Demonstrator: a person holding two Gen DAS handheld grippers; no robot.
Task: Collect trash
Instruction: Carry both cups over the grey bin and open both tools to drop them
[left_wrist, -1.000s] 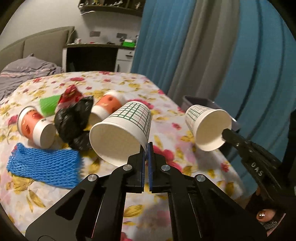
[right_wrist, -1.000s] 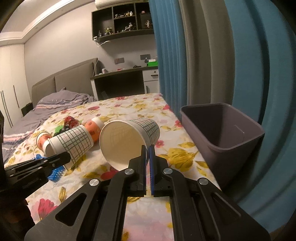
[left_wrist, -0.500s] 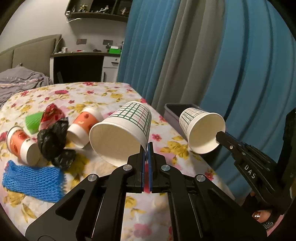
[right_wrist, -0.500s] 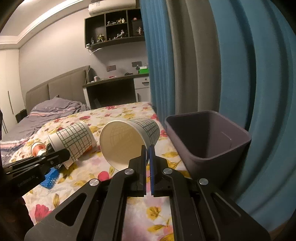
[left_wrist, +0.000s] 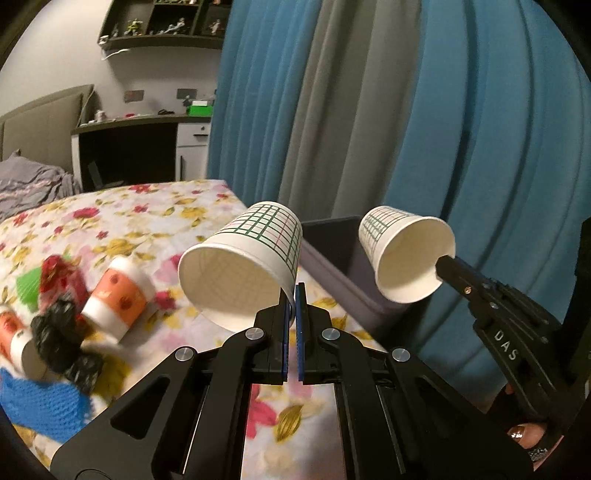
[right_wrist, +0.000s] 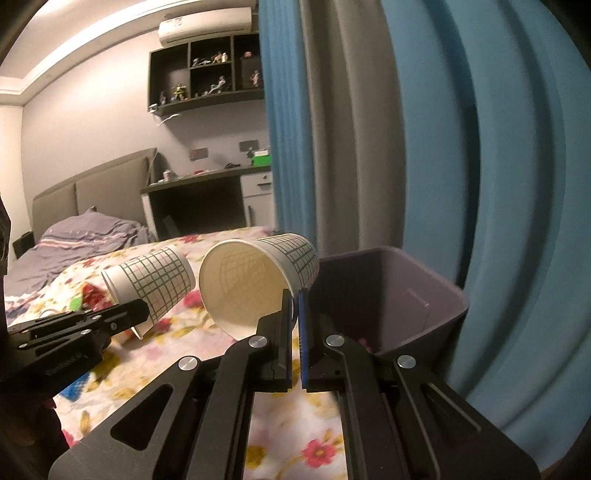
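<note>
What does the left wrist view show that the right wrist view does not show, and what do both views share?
Only the left wrist view shows the orange cups, the black bags and the blue net lying on the bed.

Only the right wrist view shows the inside of the purple bin and the air conditioner above the shelf.

Both show the flowered bedspread, the blue curtain, and two checked paper cups: the left gripper is shut on one cup, the right gripper on the other cup.

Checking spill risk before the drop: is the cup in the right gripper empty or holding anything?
Empty. The right gripper's cup lies tipped, mouth toward the camera, and its inside shows only bare paper, with no liquid or scraps.
</note>
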